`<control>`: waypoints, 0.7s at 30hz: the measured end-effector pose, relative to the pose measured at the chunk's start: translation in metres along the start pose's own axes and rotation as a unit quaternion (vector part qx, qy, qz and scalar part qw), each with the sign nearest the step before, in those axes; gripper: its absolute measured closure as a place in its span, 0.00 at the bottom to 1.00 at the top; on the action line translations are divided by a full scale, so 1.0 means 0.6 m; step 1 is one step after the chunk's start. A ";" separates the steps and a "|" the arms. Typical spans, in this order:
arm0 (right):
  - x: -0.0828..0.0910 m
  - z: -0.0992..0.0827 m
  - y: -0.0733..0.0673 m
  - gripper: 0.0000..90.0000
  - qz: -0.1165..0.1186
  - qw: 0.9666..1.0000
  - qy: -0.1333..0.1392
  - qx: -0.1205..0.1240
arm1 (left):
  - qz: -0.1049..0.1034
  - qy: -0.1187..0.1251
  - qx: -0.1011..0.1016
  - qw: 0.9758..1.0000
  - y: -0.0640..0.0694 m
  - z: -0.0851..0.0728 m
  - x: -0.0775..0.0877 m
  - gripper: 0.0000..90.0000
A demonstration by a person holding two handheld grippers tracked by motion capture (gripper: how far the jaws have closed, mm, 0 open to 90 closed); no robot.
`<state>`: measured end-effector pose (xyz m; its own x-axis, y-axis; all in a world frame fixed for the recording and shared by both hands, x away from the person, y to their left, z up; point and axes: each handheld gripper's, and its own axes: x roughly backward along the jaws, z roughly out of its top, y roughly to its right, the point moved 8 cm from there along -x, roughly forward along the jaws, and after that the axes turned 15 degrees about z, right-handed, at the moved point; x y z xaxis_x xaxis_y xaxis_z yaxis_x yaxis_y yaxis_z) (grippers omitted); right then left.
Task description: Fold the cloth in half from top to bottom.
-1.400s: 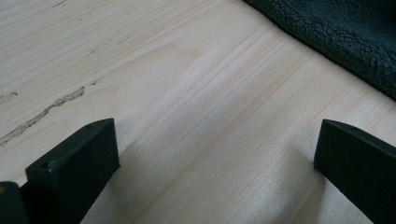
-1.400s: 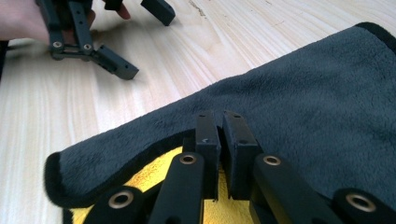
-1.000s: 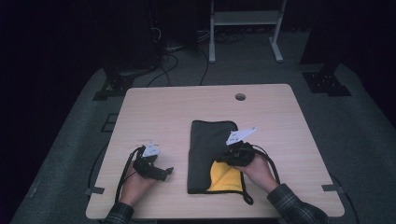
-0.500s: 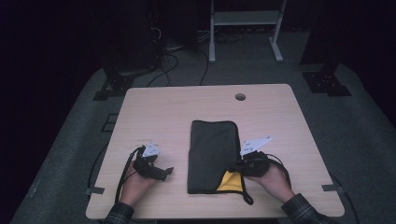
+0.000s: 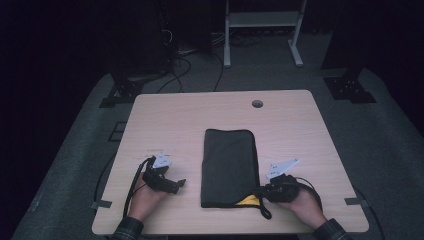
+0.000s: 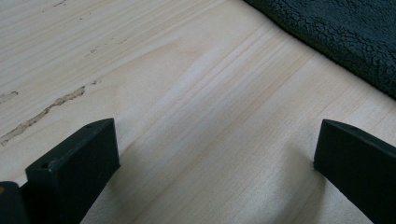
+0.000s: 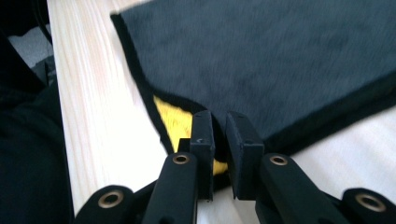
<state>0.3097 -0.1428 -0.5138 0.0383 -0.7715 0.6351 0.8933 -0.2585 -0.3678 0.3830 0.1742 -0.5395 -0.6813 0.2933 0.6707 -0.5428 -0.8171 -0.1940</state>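
A dark charcoal, fleecy fabric pouch (image 5: 229,165) lies flat near the middle of the pale wooden surface (image 5: 300,125), its long side running away from the person. It is a tall rectangle with a black bound edge. At its near right corner the top layer is lifted a little, baring a bright yellow lining (image 5: 247,201), and a thin black cord loop (image 5: 264,211) trails from that corner toward the surface's near edge. In the left gripper view the cloth shows a crinkled, pebbly nap; in the right gripper view it looks soft and slightly blurred.

The right gripper (image 5: 272,190), held in the person's right hand (image 5: 305,205), sits at that near right corner. Its fingers (image 7: 203,140) are pressed together on the black bound edge of the pouch, with the yellow lining showing just beside and under them.

The left gripper (image 5: 167,182), in the left hand (image 5: 145,197), rests on the bare surface well to the left of the pouch. Its fingers (image 6: 77,163) stand wide apart with nothing between them but wood grain.
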 end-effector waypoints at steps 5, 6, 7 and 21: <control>0.004 -0.024 -0.010 0.86 0.006 1.000 -0.020 -0.002 | 0.000 0.000 0.000 1.000 0.000 0.000 0.000 0.00; 0.006 -0.027 -0.012 0.85 0.007 1.000 -0.021 -0.002 | 0.000 0.000 0.000 1.000 0.000 0.000 0.000 0.00; 0.010 -0.030 -0.014 0.83 0.008 1.000 -0.017 -0.006 | 0.000 0.000 0.000 1.000 0.000 0.000 0.000 0.00; 0.066 -0.003 0.049 0.56 -0.064 0.995 0.066 -0.031 | -0.011 0.001 0.004 1.000 0.002 0.005 -0.001 0.00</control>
<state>0.3369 -0.1820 -0.5007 -0.1375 -0.7987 0.5858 0.8573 -0.3922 -0.3335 0.3840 0.1718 -0.5380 -0.6692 0.3125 0.6742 -0.5543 -0.8142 -0.1728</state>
